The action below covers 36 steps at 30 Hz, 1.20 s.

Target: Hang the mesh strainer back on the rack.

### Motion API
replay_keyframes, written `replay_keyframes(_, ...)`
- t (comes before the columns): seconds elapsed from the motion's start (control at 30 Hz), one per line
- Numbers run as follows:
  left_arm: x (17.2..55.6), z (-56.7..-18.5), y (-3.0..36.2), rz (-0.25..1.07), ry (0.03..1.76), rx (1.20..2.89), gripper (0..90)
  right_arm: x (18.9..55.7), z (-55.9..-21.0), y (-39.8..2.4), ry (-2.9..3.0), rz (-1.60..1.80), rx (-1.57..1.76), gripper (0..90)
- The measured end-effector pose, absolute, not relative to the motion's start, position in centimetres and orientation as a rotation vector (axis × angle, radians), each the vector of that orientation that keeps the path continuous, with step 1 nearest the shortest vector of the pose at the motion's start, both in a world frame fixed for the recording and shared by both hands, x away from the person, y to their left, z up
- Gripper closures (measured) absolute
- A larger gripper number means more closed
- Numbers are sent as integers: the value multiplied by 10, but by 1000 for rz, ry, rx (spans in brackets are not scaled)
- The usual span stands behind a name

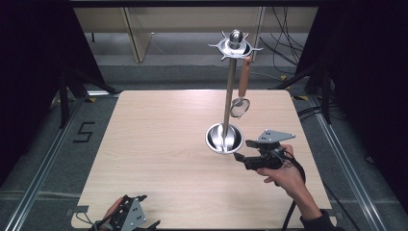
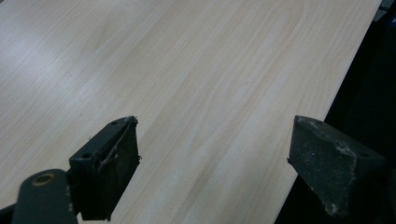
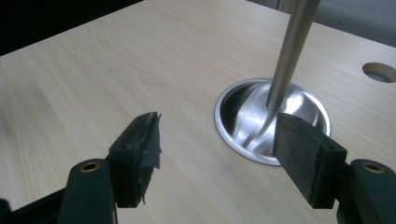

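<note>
Currently logged, high view: light wooden table w/ rounded corners (image 1: 159, 159); tall polished steel utensil stand w/ round dished base (image 1: 224, 138), standing upright slightly right of table centre, approx 2 o'clock from centre, pole rising to a spiked hook ring at top (image 1: 235, 45). Item hanging from ring at its 4 o'clock side: small metal strainer w/ brown wooden handle (image 1: 242, 91), handle up, mesh head down, clear of the pole. Right gripper (image 1: 242, 150) held in person's right hand (image 1: 284, 174), just beside stand base at its 4 o'clock, not touching it; grey three-cornered plate on top. Right gripper view: jaws spread wide, nothing between them but bare tabletop; stand base (image 3: 254, 114) sits near right jaw at 1 o'clock, pole leaning up out of frame; round hole in tabletop (image 3: 379, 72) at 2 o'clock. Left gripper (image 1: 144, 226) at table's near edge, 7 o'clock from centre, well apart from stand. Left gripper view: jaws (image 2: 212, 163) spread wide, empty, over plain wood near table edge.
</note>
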<state>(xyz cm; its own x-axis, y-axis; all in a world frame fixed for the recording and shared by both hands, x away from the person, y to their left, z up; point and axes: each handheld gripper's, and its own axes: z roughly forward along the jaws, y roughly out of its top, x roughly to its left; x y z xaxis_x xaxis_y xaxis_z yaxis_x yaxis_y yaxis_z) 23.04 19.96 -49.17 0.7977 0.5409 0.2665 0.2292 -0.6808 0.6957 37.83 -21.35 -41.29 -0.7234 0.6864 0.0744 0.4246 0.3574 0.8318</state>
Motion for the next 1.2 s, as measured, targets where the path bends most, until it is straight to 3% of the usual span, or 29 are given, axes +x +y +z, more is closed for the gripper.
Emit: replay_keyframes(1.2,230,-492,200,610,569,2317,154,364,-463,-208,2466,1256,1011,304)
